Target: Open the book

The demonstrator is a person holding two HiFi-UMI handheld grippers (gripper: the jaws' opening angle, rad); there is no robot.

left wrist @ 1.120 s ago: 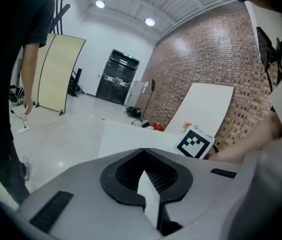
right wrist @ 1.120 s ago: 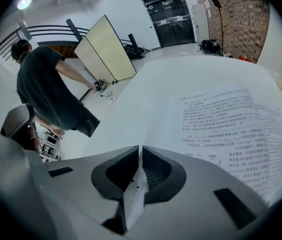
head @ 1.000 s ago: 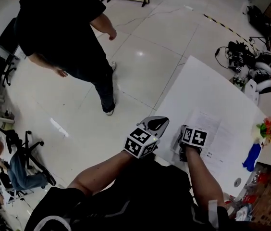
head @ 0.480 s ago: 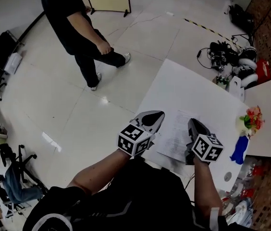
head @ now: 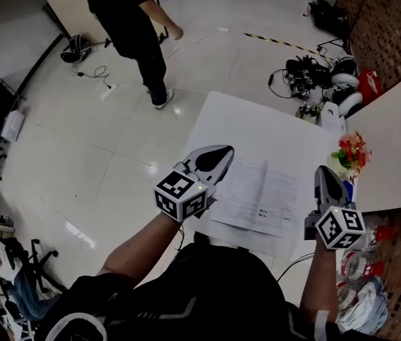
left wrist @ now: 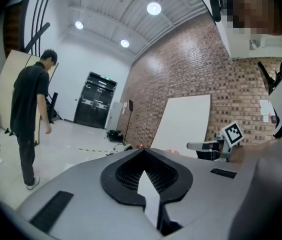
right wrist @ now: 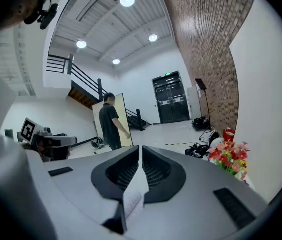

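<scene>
The table's (head: 271,123) far half is bare, with open floor off its left edge, where a person (head: 133,13) stands well off. Flowers (head: 350,153) sit at the table's right edge, near the right tongs (head: 326,172). The book (head: 261,194) lies open at the table's near middle, between the tongs. The left tongs (head: 218,155) pinch its left edge and the right tongs pinch a page.

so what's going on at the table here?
A person is working two hand-held grippers on a book lying on the white table. The book is spread open with its printed pages facing up. The left claw is shut on a white sheet at the book's left edge. The right claw is shut on a printed page at its right side. A bystander stands on the floor beyond the table.
</scene>
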